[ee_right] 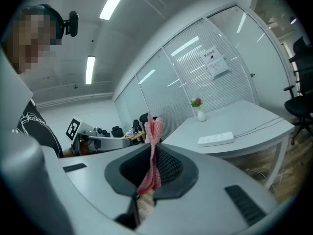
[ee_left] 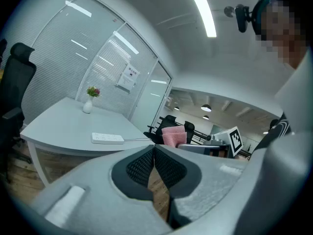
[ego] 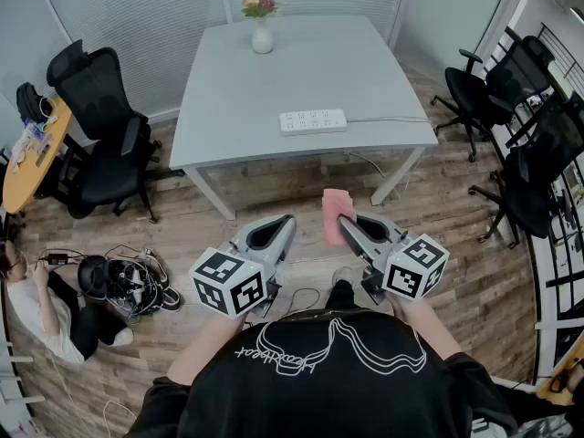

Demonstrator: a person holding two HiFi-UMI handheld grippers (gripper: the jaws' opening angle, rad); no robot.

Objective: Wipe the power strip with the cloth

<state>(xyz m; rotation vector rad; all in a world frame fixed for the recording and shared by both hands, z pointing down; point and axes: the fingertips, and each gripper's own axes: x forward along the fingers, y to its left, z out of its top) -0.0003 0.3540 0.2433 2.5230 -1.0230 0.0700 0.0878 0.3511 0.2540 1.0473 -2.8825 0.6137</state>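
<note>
A white power strip point(ego: 313, 121) lies near the front edge of the grey table point(ego: 237, 99), its cord running right. It also shows in the left gripper view as the power strip point(ee_left: 107, 139) and in the right gripper view as the power strip point(ee_right: 215, 140). My right gripper point(ego: 343, 222) is shut on a pink cloth point(ego: 334, 214), which sticks up between the jaws as the cloth point(ee_right: 154, 151). My left gripper point(ego: 285, 223) is shut with nothing in it. Both grippers hang over the floor, short of the table.
A white vase with flowers point(ego: 262, 26) stands at the table's far edge. Black office chairs point(ego: 100, 126) stand left, with more chairs point(ego: 511, 108) at the right. A person point(ego: 36, 308) sits on the floor at left beside a tangle of cables point(ego: 132, 281).
</note>
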